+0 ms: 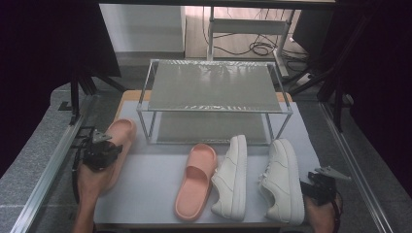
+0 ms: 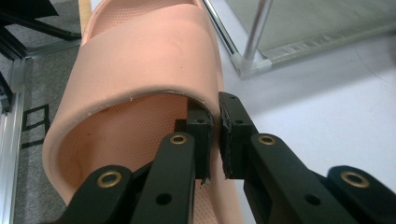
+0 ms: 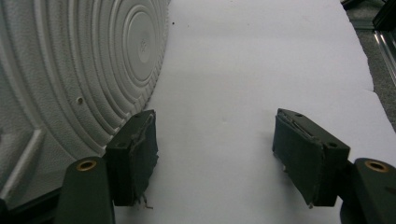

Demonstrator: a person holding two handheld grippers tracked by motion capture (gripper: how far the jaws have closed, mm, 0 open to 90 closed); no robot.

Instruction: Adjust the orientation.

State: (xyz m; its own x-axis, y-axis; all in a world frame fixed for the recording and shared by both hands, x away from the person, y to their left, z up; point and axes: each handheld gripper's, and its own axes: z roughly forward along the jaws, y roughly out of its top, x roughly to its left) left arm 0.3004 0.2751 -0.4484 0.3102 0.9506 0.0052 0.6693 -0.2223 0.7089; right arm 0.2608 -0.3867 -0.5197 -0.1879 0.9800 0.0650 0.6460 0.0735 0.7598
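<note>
Lengthwise, pink slipper [image 1: 121,141] points toward rack [image 1: 214,87].

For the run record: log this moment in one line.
left gripper shut on pink slide strap | right gripper open beside white sneaker sole
</note>
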